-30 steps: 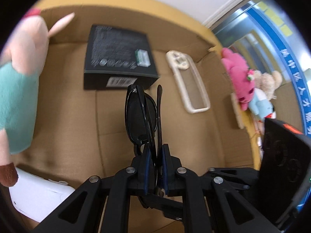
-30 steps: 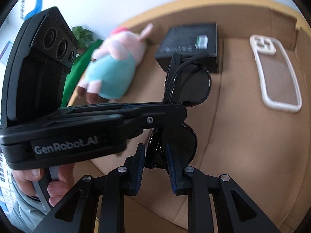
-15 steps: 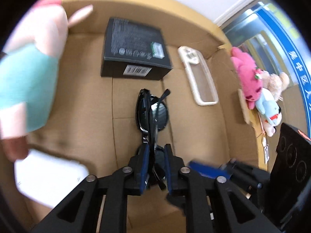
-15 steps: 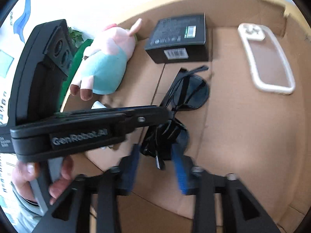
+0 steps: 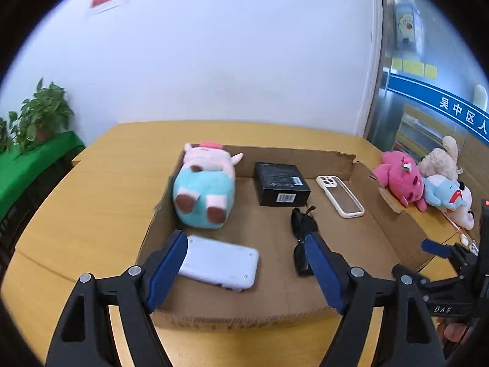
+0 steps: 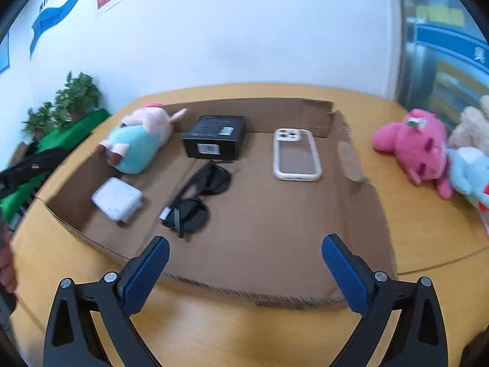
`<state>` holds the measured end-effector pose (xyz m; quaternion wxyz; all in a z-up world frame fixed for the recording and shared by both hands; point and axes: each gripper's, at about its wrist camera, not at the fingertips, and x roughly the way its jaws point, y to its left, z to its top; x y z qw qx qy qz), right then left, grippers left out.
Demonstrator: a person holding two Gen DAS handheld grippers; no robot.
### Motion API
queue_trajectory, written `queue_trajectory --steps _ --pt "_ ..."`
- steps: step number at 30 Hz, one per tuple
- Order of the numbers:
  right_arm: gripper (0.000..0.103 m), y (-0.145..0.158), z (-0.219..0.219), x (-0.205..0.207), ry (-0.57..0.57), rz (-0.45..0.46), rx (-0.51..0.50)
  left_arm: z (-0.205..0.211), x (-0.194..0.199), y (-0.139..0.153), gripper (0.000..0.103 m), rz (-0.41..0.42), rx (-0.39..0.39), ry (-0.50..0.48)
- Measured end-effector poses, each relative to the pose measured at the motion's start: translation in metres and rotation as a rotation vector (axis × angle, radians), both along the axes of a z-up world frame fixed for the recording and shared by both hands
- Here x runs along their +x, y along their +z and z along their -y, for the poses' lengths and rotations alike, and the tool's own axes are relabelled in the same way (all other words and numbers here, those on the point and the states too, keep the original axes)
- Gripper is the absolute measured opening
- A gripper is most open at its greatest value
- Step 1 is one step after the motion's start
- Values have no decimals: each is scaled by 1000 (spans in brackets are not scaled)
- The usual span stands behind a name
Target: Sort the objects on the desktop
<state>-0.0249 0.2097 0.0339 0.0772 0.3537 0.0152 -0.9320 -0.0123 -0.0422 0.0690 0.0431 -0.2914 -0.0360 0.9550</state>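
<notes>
Left wrist view. The left gripper (image 5: 246, 263) stands with its blue-padded jaws apart and nothing between them; they have just been opening. Beyond the fingertips lies a shallow brown cardboard tray (image 5: 238, 318) on a yellow wooden table (image 5: 91, 202). On the tray floor lie a folded pair of black sunglasses (image 5: 301, 244), a flat white rectangular device (image 5: 218, 261), a pink-and-teal plush pig (image 5: 203, 192), a black rectangular box (image 5: 281, 188) and a clear phone case with a cream rim (image 5: 340, 195). The sunglasses rest free just below the box, touched by neither gripper. A heap of soft toys (image 5: 424, 183) lies on the table outside the tray's right wall.

Right wrist view. The right gripper (image 6: 244, 270) is spread very wide and empty, its jaws likewise just opened, hovering over the tray's near wall. The sunglasses (image 6: 198, 197) lie near the tray's middle, between the white device (image 6: 117, 198) and the phone case (image 6: 296, 154); the soft toys (image 6: 421, 146) are well apart at the right.

Interpretation. The sunglasses appear placed, so that step seems finished. The next move likely calls for carrying an open gripper to the unsorted toys, centring one between the pads before closing.
</notes>
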Motion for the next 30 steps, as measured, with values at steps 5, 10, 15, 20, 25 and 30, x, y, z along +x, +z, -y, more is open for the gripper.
queue_trajectory --steps 5,10,15,20,25,30 --pt "103 -17 -15 2 -53 -62 -38 2 7 -35 79 -14 -58 60" --pt "103 -24 -14 -2 -38 -118 -33 -2 13 -55 79 -11 -123 75" --pt "103 -28 -16 6 -1 -207 -46 -5 19 -64 83 -87 -137 95" --pt "103 -31 -15 11 -2 -254 -50 -3 23 -66 88 -152 -143 98" --pt "103 -30 -15 10 -1 -255 -49 -1 22 -66 89 -158 -138 97" --pt "103 -30 -15 10 -2 -254 -49 -1 21 -66 89 -157 -139 97"
